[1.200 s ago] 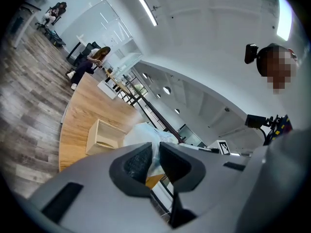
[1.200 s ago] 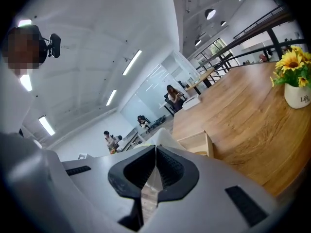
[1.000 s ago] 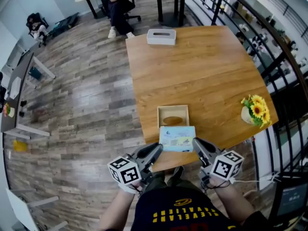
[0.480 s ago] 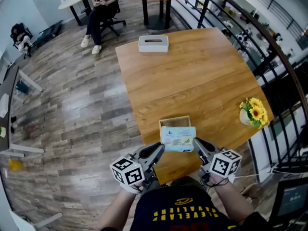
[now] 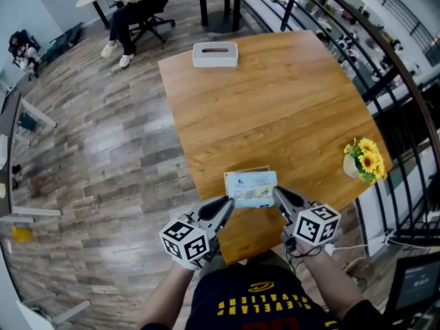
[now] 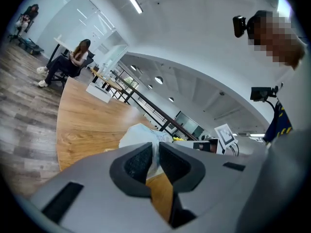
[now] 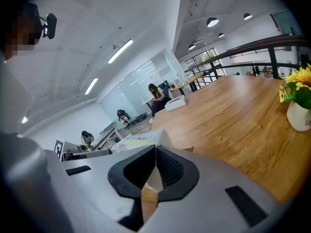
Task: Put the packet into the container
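Head view looks down on a plank floor point(image 5: 103, 157) running along the left of a square wooden bench point(image 5: 275, 102). The bench's left edge borders that open floor, and a dark railing point(image 5: 395, 81) runs close beside its right edge. Bare wood fills most of the bench top, from the far edge down to the near strip.

A seated person point(image 5: 134, 5) is well beyond the far corner. A white tissue box point(image 5: 215, 53) lies just inside the far edge. A pot of yellow flowers point(image 5: 364, 159) stands at the right edge, well apart from both tools.

The packet point(image 5: 251, 188), pale with printed panels, is near the bench's near edge, stretched flat between the tools. It covers nearly all of the container point(image 5: 265, 169), of which only a thin strip of wooden rim shows past the packet's far side. Whether packet and rim touch cannot be told.

The left tool point(image 5: 225, 205) has its jaws slightly apart, pinching the packet's left end. The right tool point(image 5: 278, 195) has its jaws almost together on the thin right end.
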{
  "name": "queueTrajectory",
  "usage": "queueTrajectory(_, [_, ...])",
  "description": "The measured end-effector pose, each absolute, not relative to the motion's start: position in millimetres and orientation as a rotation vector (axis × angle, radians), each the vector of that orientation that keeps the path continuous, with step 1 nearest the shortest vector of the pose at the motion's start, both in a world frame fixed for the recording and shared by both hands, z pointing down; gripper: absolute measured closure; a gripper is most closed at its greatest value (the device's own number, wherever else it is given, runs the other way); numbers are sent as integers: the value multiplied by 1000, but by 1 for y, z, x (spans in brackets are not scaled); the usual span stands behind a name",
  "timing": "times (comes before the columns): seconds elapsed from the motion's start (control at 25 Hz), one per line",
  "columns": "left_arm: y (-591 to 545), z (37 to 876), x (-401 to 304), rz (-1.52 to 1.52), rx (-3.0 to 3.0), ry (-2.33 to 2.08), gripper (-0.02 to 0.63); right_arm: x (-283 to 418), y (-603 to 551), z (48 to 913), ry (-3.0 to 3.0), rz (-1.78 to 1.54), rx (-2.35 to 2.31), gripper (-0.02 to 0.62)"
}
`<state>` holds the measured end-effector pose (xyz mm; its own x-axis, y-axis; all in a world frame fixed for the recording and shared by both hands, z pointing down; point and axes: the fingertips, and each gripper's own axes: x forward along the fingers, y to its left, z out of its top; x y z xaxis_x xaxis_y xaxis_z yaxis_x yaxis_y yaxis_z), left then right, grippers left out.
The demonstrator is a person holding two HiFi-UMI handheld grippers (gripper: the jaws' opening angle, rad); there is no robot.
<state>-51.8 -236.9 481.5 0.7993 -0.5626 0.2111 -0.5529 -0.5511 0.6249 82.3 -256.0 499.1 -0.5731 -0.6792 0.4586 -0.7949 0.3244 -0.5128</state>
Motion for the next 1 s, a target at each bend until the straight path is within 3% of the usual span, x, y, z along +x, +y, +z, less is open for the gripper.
queueTrajectory(1.0, [-247, 546, -28, 308, 2369, -902, 558, 92, -286, 559, -2401, 818, 1249, 581])
